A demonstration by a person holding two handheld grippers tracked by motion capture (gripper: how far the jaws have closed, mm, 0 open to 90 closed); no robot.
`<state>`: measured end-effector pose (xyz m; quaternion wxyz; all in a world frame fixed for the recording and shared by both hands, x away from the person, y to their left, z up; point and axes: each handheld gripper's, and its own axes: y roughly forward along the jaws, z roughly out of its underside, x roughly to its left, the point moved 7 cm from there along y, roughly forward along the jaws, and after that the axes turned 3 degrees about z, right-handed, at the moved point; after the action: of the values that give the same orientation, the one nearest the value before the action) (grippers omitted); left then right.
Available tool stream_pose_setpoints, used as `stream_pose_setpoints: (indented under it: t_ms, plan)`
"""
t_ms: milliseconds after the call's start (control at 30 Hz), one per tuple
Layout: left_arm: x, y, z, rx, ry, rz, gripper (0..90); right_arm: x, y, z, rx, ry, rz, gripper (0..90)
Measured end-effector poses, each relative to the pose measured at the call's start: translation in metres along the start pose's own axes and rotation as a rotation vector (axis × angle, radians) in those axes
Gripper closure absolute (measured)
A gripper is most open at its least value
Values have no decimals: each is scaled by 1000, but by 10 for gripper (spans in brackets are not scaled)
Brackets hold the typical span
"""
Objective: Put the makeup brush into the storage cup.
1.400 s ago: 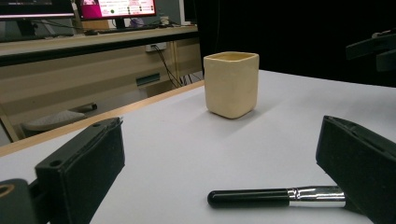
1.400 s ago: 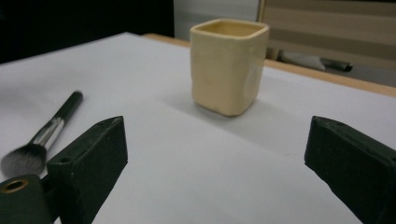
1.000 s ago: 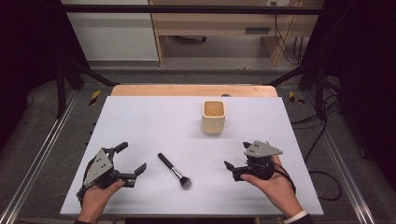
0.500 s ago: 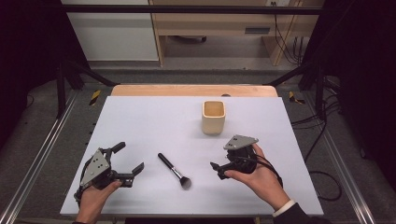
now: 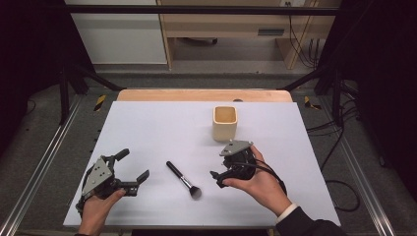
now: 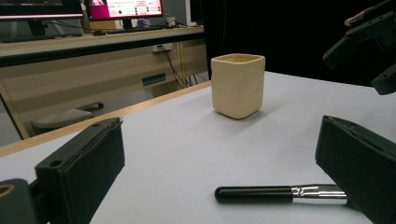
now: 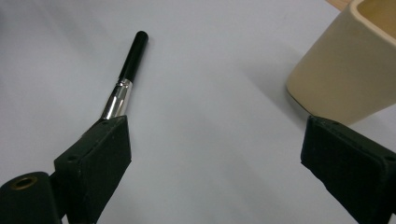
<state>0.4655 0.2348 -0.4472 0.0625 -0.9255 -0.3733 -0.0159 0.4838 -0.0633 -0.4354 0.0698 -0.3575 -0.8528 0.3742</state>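
Note:
A makeup brush (image 5: pixel 181 178) with a black handle and silver ferrule lies on the white table top (image 5: pixel 147 128), bristles toward me. A cream square cup (image 5: pixel 225 123) stands upright behind it. My left gripper (image 5: pixel 134 164) rests at the front left, open and empty, with its jaws facing the brush (image 6: pixel 275 193) and the cup (image 6: pixel 238 84). My right gripper (image 5: pixel 216 178) hovers just right of the brush, below the cup, also open and empty. Between its wide jaws (image 7: pixel 219 144) is bare table. The brush handle (image 7: pixel 128 70) runs up from its left jaw, and the cup (image 7: pixel 345 70) sits at the upper right.
A wooden strip (image 5: pixel 204 95) borders the table's far edge, with a desk (image 5: pixel 231 24) and cables beyond. Metal frame rails (image 5: pixel 44 157) run along both sides. The other hand's gripper (image 6: pixel 369 42) shows at the upper right of the left gripper view.
My right gripper has moved left and slightly away from me, ending close to the brush's bristle end. The left gripper, brush and cup have stayed put.

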Motion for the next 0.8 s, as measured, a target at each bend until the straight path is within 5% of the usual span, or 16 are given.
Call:
stream_pose_setpoints:
  t_ms: [800]
  plan:
    - [4, -4, -1, 7, 2, -18, 15, 38, 30, -21, 56, -11, -45, 76]
